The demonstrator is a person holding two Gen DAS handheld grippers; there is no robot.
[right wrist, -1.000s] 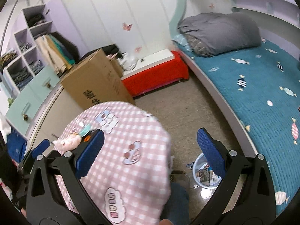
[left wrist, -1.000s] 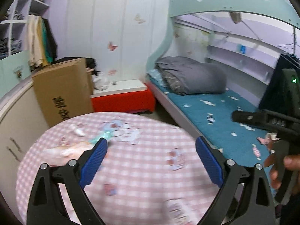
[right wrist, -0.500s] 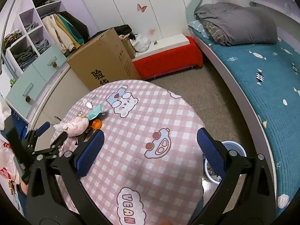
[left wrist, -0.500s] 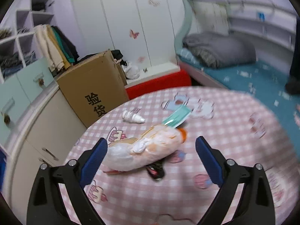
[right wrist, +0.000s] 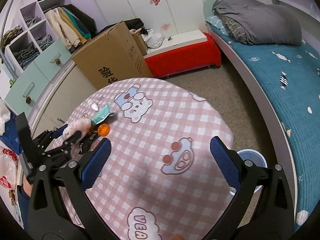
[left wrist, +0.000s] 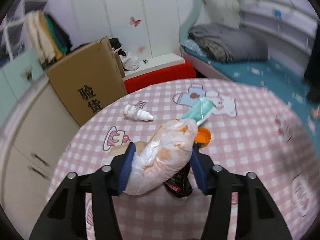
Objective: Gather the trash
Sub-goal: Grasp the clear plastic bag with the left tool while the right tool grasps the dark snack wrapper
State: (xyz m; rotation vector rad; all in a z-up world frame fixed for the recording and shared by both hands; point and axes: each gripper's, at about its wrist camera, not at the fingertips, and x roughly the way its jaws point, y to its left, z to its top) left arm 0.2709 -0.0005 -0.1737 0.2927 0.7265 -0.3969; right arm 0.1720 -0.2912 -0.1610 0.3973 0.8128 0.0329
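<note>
the left tool (left wrist: 162, 168) has just been closing and now grasps the stained plastic bag (left wrist: 164, 156) on the pink checked surface (left wrist: 240, 150), just beside the orange cap (left wrist: 204, 137). the right tool (right wrist: 160, 160) hangs released above the surface, well apart from the cap.

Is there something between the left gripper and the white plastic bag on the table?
Nothing visible. The left gripper has just been closing its jaws, and the white plastic bag already sits between them, pads against its sides. A dark wrapper lies just beside it.
</note>
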